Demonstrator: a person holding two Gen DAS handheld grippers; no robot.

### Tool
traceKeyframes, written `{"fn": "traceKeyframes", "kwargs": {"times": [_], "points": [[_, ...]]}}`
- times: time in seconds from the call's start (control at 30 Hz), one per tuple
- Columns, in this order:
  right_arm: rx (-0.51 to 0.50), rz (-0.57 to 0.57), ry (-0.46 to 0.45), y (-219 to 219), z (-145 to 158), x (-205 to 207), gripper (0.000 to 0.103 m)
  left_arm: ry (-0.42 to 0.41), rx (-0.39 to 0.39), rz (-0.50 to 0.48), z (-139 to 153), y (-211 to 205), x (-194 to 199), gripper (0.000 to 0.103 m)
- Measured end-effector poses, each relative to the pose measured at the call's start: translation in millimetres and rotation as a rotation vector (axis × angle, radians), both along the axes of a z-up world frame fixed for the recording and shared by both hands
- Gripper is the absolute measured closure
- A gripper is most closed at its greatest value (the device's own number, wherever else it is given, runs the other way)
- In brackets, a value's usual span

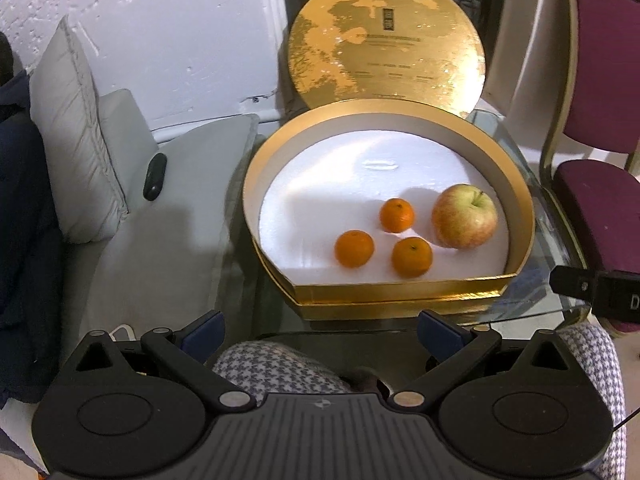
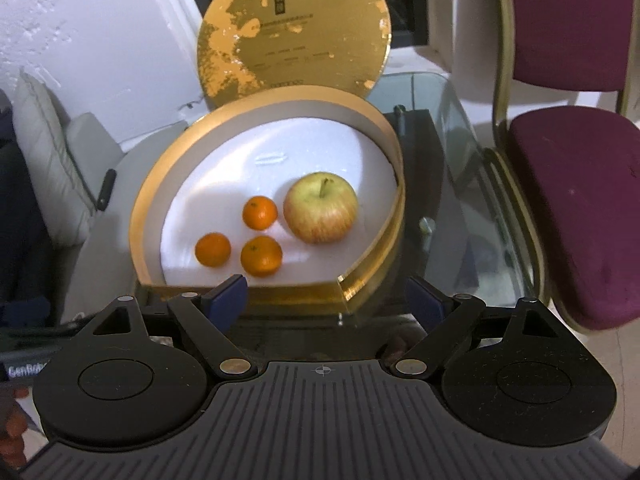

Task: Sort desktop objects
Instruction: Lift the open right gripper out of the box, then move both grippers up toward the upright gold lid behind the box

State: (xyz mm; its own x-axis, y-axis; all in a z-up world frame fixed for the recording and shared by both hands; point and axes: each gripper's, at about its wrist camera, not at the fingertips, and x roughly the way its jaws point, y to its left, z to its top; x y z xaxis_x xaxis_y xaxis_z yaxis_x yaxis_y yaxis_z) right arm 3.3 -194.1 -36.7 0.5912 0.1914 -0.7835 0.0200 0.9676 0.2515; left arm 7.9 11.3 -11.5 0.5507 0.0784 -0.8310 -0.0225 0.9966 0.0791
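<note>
While both grippers hang back over the near edge of the glass worktop (image 1: 516, 304), the fruit sits gathered in the gold gift box (image 1: 400, 292) — an apple (image 1: 465, 216) on the right side of the white liner and three tangerines (image 1: 412, 257) clustered just left of it, none touching the wall. The round gold lid (image 1: 386, 44) leans upright behind the box, likely propped there so the opening stays free for dropping things in. The left gripper (image 1: 320, 332) has its jaws released and wide, nothing between them; the right gripper (image 2: 332, 300) is likewise spread and empty, its jaws framing the box's near wall. My reading is that the sorting is largely done — no loose fruit shows on the glass — though what lies outside these views cannot be told.
</note>
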Motion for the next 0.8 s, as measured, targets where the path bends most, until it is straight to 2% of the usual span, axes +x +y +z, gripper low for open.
{"fn": "traceKeyframes", "kwargs": {"times": [0.33,0.8], "points": [[0.022,-0.026,-0.013,-13,3,-30,0.013,0.006,0.007,-0.072,-1,-22,-13,0.001],[-0.011,-0.023,-0.059,-12,12,-31,0.013,0.002,0.015,-0.084,-1,-24,-6,0.001]]}}
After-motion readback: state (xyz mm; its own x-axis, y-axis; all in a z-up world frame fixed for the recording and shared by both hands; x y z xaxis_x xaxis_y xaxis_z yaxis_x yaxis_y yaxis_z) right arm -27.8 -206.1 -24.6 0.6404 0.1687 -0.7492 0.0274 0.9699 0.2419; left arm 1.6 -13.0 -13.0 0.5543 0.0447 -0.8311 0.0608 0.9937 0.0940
